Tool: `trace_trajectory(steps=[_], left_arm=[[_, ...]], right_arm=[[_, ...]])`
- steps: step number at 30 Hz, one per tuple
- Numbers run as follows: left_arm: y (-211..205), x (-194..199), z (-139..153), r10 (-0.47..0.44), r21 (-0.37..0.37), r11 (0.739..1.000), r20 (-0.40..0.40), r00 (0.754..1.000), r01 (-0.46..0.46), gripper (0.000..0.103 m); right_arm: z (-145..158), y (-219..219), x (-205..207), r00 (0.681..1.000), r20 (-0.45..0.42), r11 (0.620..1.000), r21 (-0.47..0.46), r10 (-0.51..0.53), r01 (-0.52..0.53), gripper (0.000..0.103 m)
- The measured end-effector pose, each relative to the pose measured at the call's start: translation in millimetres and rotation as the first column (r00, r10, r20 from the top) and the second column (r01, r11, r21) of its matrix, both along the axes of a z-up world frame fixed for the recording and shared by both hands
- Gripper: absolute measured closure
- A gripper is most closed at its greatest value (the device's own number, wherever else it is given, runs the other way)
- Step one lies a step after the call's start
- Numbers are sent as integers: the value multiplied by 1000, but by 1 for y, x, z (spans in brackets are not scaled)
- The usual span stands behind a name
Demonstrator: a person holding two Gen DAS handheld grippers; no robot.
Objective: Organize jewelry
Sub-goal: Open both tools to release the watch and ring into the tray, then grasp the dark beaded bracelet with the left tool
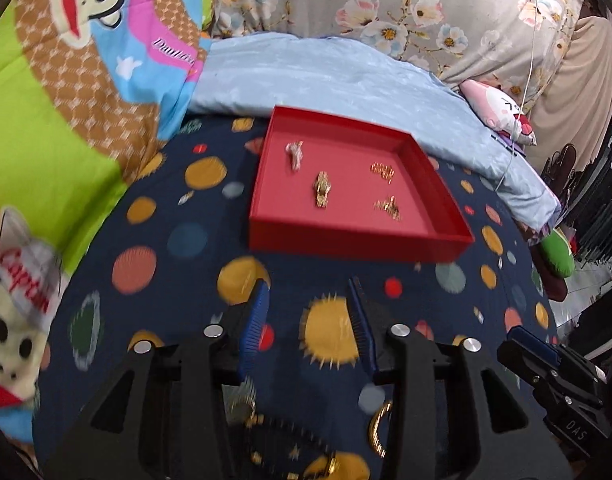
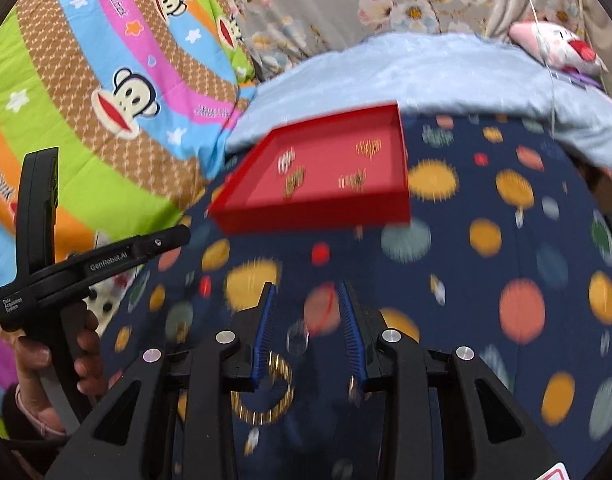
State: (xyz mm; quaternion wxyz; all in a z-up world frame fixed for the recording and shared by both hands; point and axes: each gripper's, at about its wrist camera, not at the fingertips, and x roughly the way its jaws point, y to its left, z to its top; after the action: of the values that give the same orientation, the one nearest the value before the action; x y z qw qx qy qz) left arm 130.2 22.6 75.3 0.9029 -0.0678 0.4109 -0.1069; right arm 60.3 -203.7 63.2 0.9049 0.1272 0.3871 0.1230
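A shallow red tray lies on the dark planet-print bedspread and holds several small gold and silver jewelry pieces. It also shows in the right wrist view, blurred. My left gripper is open and empty, short of the tray's near wall. A gold ring-shaped piece and other gold bits lie on the spread under it. My right gripper is open and empty. A gold bangle lies on the spread just below its fingers, blurred.
A light blue blanket bunches behind the tray. A bright monkey-print quilt fills the left. A pink plush lies at the back right. The left gripper's body and the hand on it show at the left of the right wrist view.
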Motion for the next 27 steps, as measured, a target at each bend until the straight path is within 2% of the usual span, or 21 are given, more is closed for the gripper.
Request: trace_trajectory(steps=[6,10,11,15,18,21,24,26,27], left_arm=[[13,-43,-26,25,-2,1000,-59,998,-26,57],[21,-64,-39,46,16,999,-84,995,-45,44],[21,-68,-41,48,21,999,-87,995,-46,44],[25,-75,-50,64,48,997,-99,993,-59,41],[28,-74,-57,76,30,997,-114,991,-73,41],[28,-72,-61,79,19,997,-124,989,-78,43],[27,-72,-65,75,17,997,-125,989,-73,51],[25,-72,-65,67,28,998,-117,991,-64,60],[25,-72,-65,64,26,998,-116,991,-61,68]], right_arm=[[-26,8,-40,997,-69,1000,5,22,-22,71],[-38,21,-55,995,-90,999,-1,42,-42,71],[-40,26,-57,994,-94,999,-2,50,-50,68],[-46,44,-62,992,-96,996,-24,79,-81,65],[-49,52,-64,990,-101,995,-28,94,-97,65],[-49,53,-64,990,-105,995,-33,93,-97,65],[-49,50,-63,991,-107,996,-32,81,-85,65],[-49,48,-62,992,-109,997,-31,71,-75,65],[-49,47,-61,992,-109,997,-32,67,-71,65]])
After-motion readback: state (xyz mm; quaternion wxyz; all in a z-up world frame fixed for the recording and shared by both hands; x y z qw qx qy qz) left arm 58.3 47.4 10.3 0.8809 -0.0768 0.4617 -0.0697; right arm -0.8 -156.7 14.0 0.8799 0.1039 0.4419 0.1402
